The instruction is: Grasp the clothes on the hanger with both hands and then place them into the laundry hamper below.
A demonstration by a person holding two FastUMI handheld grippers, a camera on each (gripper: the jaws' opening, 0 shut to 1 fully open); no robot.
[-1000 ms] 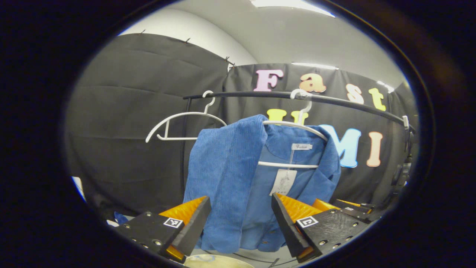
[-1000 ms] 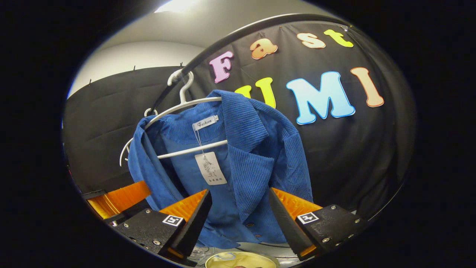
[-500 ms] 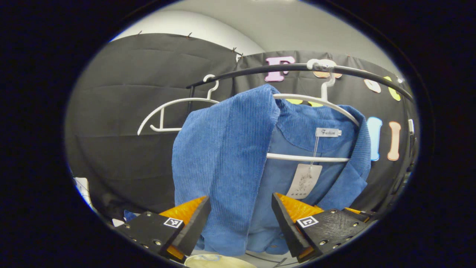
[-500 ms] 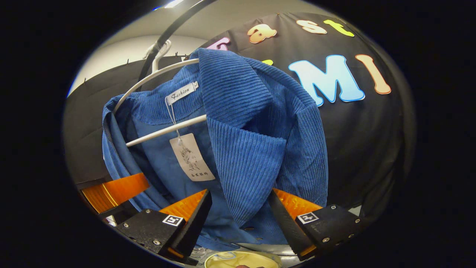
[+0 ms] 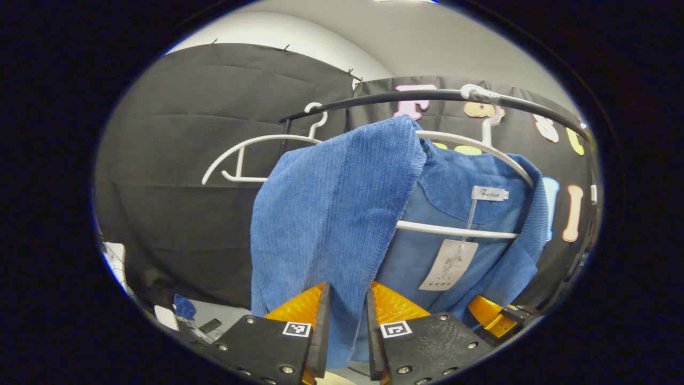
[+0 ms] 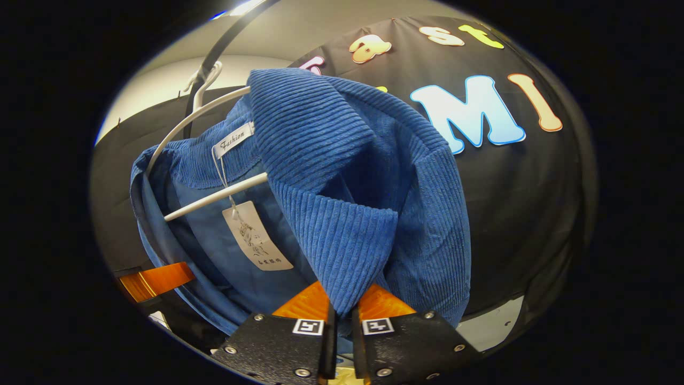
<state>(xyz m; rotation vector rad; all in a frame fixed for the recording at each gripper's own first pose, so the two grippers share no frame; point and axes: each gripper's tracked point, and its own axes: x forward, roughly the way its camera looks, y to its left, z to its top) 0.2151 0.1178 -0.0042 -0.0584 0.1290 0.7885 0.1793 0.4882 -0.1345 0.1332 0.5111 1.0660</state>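
My left gripper (image 5: 344, 315) fingers pinch front edge of blue jacket (image 5: 331, 214), lower centre of frame. My right gripper (image 6: 342, 315) fingers clamp jacket lapel. Jacket hangs on white hanger (image 5: 470, 144) from black rail (image 5: 406, 96), upper frame.

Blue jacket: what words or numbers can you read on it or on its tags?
Nothing here reads with certainty.
Neck label inside the blue jacket: one script word, too blurred to quote.
Hang tag below it: a drawing and small print, too small to read.
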